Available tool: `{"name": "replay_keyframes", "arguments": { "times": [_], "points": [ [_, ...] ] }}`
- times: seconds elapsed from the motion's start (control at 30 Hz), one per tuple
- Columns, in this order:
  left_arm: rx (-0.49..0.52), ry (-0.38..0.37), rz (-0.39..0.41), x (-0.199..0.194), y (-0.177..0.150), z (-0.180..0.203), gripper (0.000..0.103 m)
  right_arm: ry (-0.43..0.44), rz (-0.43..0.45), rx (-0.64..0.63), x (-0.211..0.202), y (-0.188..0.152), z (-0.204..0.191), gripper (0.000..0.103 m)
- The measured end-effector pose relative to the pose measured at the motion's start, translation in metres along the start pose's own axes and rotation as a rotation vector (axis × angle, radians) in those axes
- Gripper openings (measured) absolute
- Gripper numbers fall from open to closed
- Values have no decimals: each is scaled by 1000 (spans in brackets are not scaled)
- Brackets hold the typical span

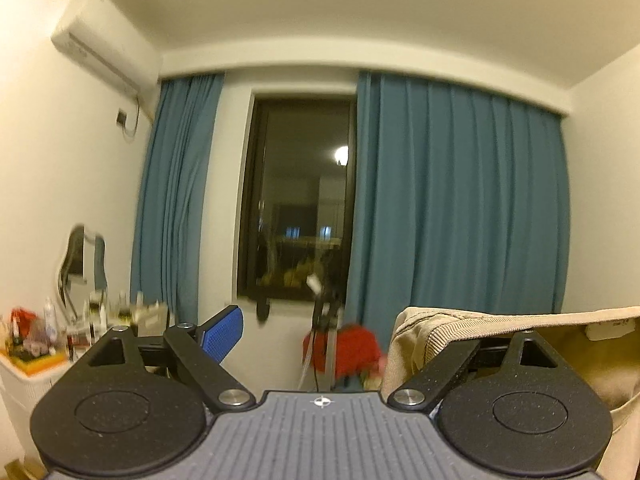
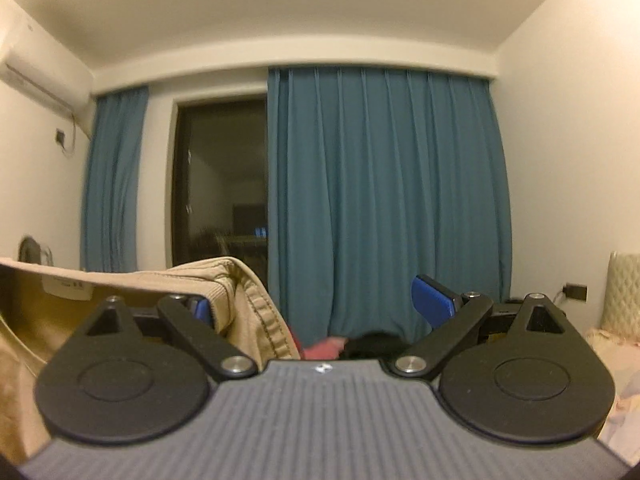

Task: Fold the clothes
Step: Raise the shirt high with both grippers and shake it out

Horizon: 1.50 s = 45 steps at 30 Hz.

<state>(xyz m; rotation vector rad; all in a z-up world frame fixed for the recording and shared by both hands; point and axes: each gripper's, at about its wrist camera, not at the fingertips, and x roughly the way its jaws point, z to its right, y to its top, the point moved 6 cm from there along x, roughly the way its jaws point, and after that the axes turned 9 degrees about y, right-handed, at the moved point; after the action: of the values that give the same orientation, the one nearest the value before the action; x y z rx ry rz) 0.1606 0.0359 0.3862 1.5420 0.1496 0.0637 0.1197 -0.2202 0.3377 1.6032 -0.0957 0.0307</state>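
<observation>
Beige corduroy garment [image 1: 500, 332] drapes over the right jaw of the left gripper [image 1: 320, 332] and the left jaw of the right gripper [image 2: 320, 312]; both jaws stand wide apart, any grip hidden. Only the left wrist view shows a cluttered dresser [image 1: 36, 360] left of the jaws.

Left gripper [image 1: 316, 334]: black linkage arms, silver screws, blue ribbed pads, grey grooved body
</observation>
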Motion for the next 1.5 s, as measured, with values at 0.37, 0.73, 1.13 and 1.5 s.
{"name": "replay_keyframes", "arguments": {
  "times": [0.37, 0.73, 1.13, 1.5],
  "points": [
    [58, 59, -213, 298, -208, 68, 93, -56, -265, -2, 251, -205, 39, 96],
    [271, -17, -579, 512, -472, 107, 89, -13, -779, 28, 459, -463, 66, 96],
    [495, -236, -955, 517, -492, 124, 100, 406, -1186, -251, 484, -520, 3, 96],
    [673, 46, -492, 456, -492, 119, 101, 73, -809, 156, 388, -466, 18, 96]
  ]
}}
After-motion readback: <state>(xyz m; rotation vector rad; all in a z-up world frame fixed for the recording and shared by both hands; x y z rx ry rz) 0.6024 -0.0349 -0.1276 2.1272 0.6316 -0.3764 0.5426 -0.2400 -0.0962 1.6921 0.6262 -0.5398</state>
